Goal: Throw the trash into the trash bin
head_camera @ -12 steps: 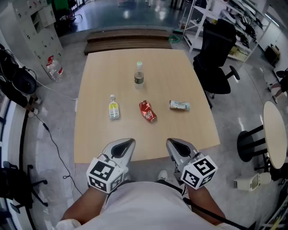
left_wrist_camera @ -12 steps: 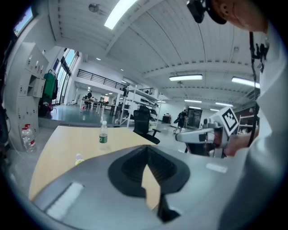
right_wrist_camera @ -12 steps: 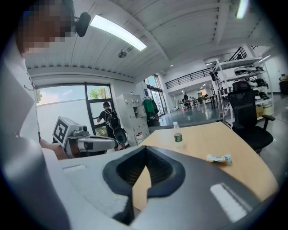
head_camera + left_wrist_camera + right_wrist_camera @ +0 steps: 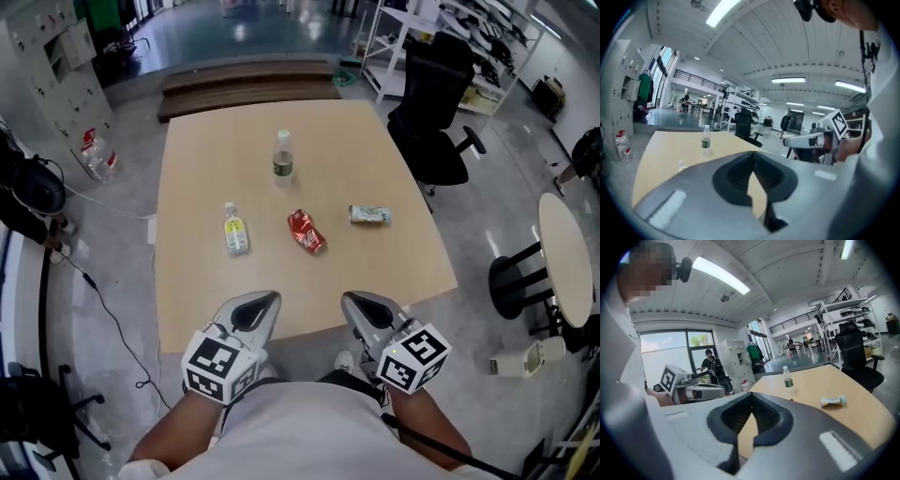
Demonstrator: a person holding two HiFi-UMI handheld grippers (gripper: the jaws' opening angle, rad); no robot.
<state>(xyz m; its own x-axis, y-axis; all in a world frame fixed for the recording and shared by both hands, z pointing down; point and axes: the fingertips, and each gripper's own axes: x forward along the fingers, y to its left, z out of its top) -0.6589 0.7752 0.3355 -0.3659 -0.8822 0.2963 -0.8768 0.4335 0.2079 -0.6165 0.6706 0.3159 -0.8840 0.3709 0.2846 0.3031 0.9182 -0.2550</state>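
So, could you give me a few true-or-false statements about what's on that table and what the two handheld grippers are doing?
1. The red can is held by the right gripper. False: it lies on the table, and that gripper is shut and empty.
2. The green-label bottle stands upright. True.
3. The yellow-label bottle stands upright. False: it lies on its side.
4. The wrapper lies right of the can in the head view. True.
5. The left gripper is open. False: its jaws are together with nothing between them.
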